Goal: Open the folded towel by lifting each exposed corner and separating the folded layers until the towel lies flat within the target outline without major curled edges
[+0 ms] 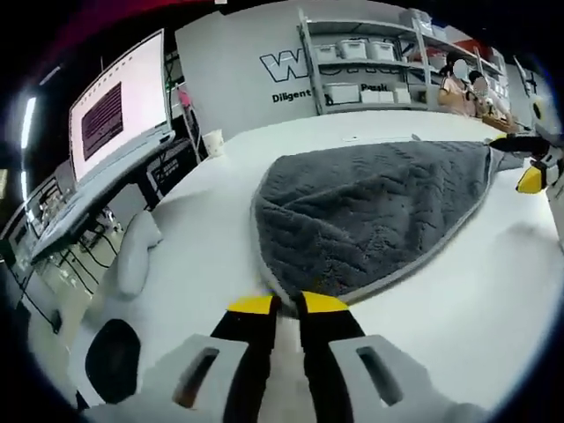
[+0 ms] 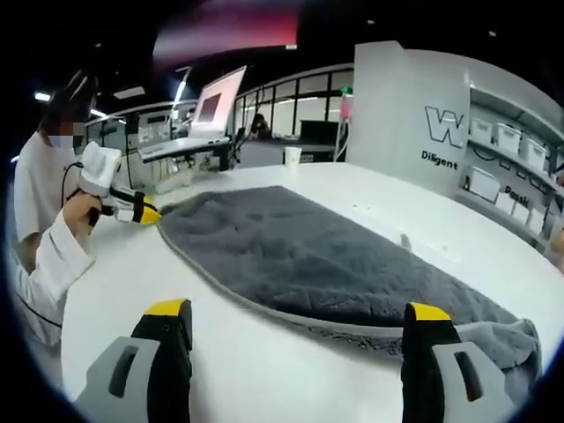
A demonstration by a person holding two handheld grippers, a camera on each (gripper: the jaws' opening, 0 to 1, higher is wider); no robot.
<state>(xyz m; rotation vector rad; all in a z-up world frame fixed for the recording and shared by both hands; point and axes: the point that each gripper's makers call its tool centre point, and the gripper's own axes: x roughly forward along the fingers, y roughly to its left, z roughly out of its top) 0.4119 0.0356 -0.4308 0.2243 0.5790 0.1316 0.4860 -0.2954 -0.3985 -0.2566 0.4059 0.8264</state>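
Under the left gripper (image 1: 288, 304), the towel (image 1: 379, 207) corner is hidden.

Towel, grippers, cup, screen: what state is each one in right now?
Towel: lying spread on the white table, a lighter layer showing at one end.
Left gripper: jaws nearly shut at the towel's edge; whether they pinch it is unclear.
Right gripper: jaws wide open, holding nothing.
Cup: upright.
Monitor: switched on.

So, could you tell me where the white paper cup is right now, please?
In the left gripper view the white paper cup stands on the white table, beyond the grey towel and beside the monitor.
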